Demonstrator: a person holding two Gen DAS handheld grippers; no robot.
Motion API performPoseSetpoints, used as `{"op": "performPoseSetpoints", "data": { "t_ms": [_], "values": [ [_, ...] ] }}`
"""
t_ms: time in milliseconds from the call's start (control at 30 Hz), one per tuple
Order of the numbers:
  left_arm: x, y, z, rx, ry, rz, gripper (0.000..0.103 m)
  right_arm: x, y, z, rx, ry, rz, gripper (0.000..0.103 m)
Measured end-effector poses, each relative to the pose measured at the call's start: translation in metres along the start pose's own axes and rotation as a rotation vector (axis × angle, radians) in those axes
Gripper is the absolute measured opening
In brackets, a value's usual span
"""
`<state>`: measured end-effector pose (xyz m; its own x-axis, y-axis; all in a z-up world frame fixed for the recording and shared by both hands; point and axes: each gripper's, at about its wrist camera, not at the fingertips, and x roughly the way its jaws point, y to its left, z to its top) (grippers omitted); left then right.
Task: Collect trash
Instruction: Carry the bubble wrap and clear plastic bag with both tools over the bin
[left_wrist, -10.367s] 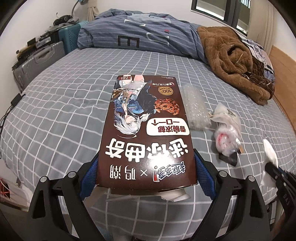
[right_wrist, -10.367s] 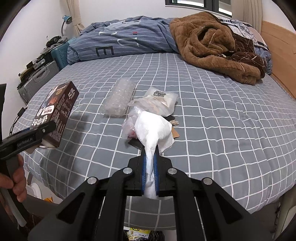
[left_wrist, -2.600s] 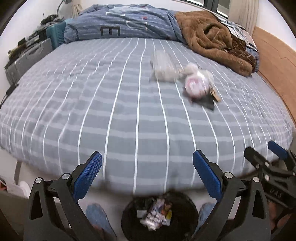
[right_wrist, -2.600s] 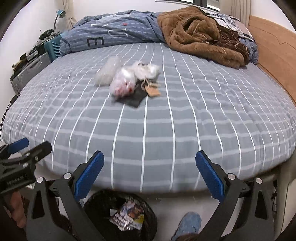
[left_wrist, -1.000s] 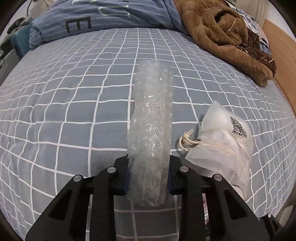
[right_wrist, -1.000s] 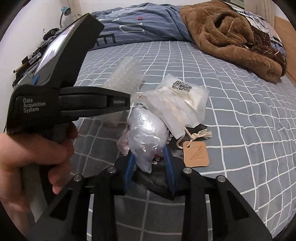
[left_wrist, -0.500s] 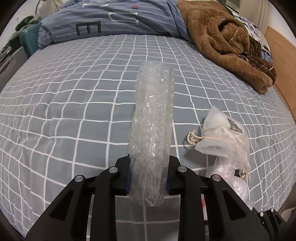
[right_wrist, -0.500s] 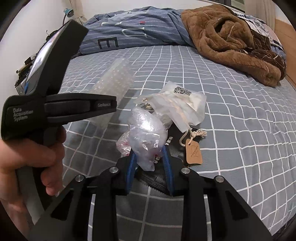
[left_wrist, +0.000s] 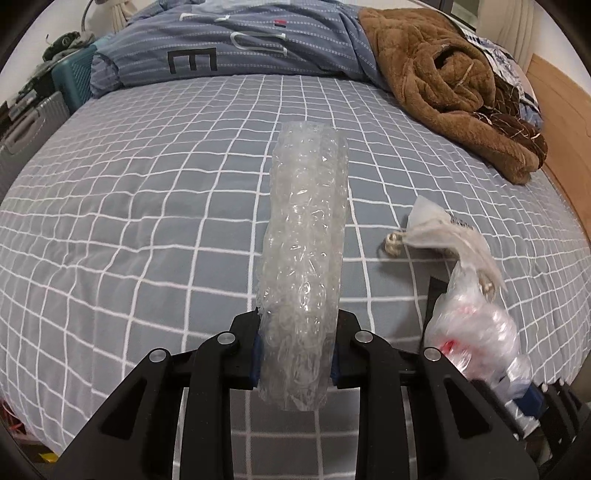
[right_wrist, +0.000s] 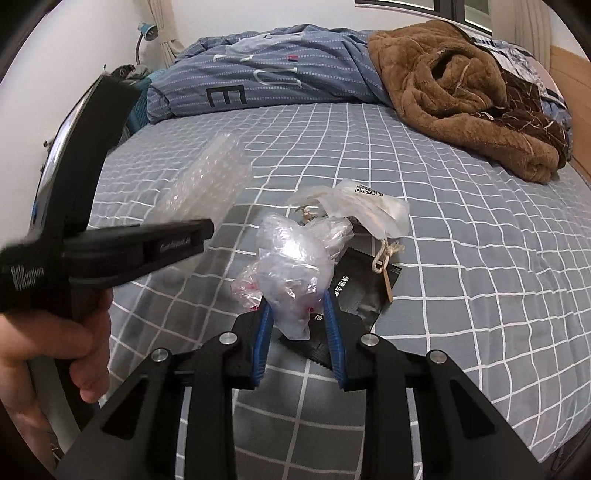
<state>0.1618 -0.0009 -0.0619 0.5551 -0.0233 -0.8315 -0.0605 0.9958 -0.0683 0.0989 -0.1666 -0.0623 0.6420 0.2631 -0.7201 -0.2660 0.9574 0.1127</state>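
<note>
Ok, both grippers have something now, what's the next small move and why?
Probably keep lifting both and carry them back off the bed's near edge. The left hand-held gripper is shut on the bubble wrap, the right hand-held gripper pinches the clear plastic bag, and both loads look held.

- The bed (right_wrist: 461, 258) wears a grey sheet with a white grid.
- A blue striped duvet (right_wrist: 266, 81) is bunched at its far end.
- A brown fleece blanket (right_wrist: 461, 99) lies heaped beside the duvet.
- A black packet (right_wrist: 354, 288) and a white pouch (right_wrist: 369, 212) lie mid-bed.
</note>
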Motion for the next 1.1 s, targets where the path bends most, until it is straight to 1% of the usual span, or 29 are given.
{"op": "performPoseSetpoints", "data": {
  "t_ms": [367, 733, 967, 1100],
  "values": [
    [-0.026, 0.014, -0.035, -0.005, 0.008, 0.002, 0.025, -0.022, -0.009, -0.005, 0.029, 0.005, 0.057, 0.026],
    [-0.056, 0.019, -0.056, -0.015, -0.016, -0.009, 0.025, -0.038, -0.005, -0.015, 0.024, -0.003, 0.07, 0.026],
    [-0.073, 0.021, -0.062, -0.021, -0.039, -0.013, 0.025, -0.045, -0.008, -0.017, 0.023, -0.006, 0.073, 0.026],
    [-0.077, 0.02, -0.067, -0.022, -0.037, -0.008, 0.025, -0.05, -0.008, -0.019, 0.024, -0.013, 0.062, 0.026]
  ]
}}
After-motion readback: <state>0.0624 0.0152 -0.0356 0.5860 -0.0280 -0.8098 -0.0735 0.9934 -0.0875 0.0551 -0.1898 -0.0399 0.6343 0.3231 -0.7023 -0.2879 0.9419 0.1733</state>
